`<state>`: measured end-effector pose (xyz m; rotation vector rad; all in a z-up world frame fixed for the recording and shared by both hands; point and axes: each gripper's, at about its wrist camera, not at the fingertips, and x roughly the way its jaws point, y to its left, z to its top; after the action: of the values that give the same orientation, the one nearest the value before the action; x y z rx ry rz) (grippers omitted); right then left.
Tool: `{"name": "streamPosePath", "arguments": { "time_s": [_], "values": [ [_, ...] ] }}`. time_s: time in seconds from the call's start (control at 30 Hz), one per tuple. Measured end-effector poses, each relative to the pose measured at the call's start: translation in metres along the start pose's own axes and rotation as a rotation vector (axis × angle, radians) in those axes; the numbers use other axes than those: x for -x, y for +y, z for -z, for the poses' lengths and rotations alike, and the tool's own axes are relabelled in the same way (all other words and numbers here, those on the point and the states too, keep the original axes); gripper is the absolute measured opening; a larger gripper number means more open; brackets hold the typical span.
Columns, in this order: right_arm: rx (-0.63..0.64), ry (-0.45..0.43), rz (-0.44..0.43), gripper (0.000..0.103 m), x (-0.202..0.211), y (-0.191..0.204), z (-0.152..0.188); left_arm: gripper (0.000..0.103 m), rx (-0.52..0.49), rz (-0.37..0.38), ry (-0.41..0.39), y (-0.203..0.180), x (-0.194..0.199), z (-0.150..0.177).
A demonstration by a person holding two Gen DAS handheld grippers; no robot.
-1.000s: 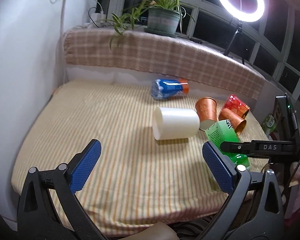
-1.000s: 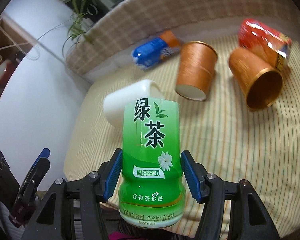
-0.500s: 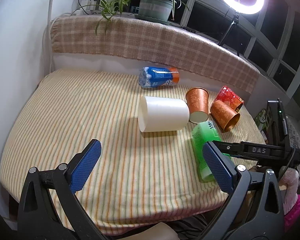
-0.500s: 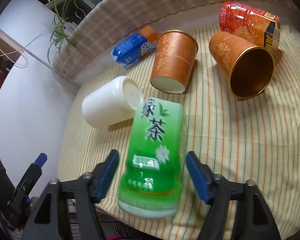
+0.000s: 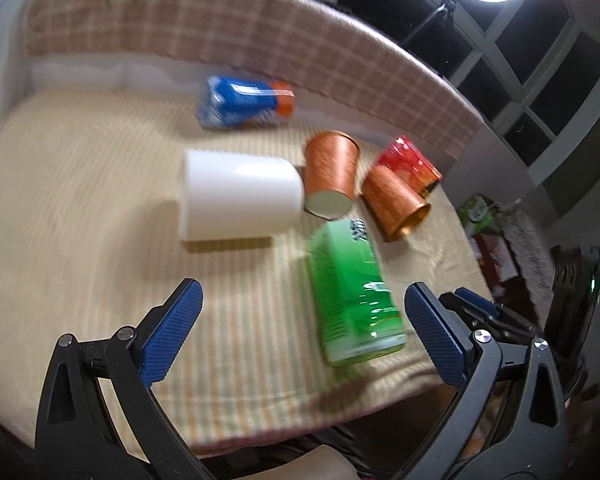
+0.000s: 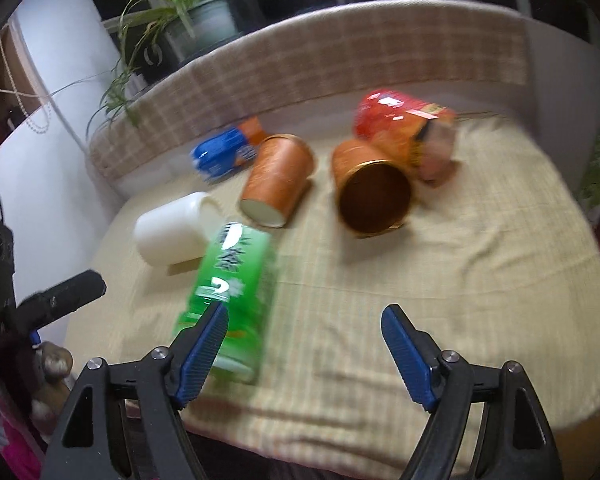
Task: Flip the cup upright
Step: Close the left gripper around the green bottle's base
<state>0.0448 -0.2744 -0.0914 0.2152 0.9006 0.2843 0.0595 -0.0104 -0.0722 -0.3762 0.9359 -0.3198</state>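
Note:
A white cup [image 5: 238, 196] lies on its side on the striped cloth, also in the right wrist view [image 6: 172, 232]. Two orange paper cups lie on their sides: one [image 5: 332, 172] [image 6: 278, 178] beside the white cup, one [image 5: 396, 204] [image 6: 372, 196] with its mouth toward the right wrist camera. A green tea bottle [image 5: 350, 292] [image 6: 232, 292] lies flat near the front edge. My left gripper [image 5: 304, 332] is open and empty, short of the white cup. My right gripper [image 6: 304, 344] is open and empty, just right of the bottle.
A blue snack bag [image 5: 244, 100] lies at the back and a red snack bag [image 5: 410, 164] at the back right. A checked padded ledge [image 5: 260, 36] borders the far side. A potted plant [image 6: 196, 20] stands behind it. The table edge [image 6: 380, 436] is close in front.
My right gripper let go of the green bottle, which now lies flat on the cloth, and opened wide and shifted right. The left gripper moved forward and right; both views are motion-blurred.

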Motion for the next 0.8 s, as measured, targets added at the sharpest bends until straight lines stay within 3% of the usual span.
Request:
{"name": "streamPosePath", "arguments": {
  "time_s": [0.13, 0.27, 0.43, 0.53, 0.8],
  "values": [
    [-0.03, -0.026, 0.042, 0.082, 0.013, -0.015, 0.006, 0.102, 0.054, 0.05, 0.062, 0.0, -0.022, -0.009],
    [-0.057, -0.03, 0.064, 0.082, 0.017, -0.026, 0.011, 0.094, 0.099, 0.088, 0.116, 0.002, -0.042, -0.018],
    [-0.08, -0.02, 0.071, 0.082, 0.015, -0.033, 0.015, 0.093, 0.142, 0.118, 0.165, 0.004, -0.063, -0.025],
    [-0.086, -0.014, 0.07, 0.082, 0.012, -0.036, 0.017, 0.088, 0.148, 0.125, 0.186, 0.002, -0.075, -0.028],
    [-0.096, -0.001, 0.08, 0.082, 0.009, -0.04, 0.02, 0.084, 0.141, 0.13, 0.216, -0.006, -0.092, -0.029]
  ]
}}
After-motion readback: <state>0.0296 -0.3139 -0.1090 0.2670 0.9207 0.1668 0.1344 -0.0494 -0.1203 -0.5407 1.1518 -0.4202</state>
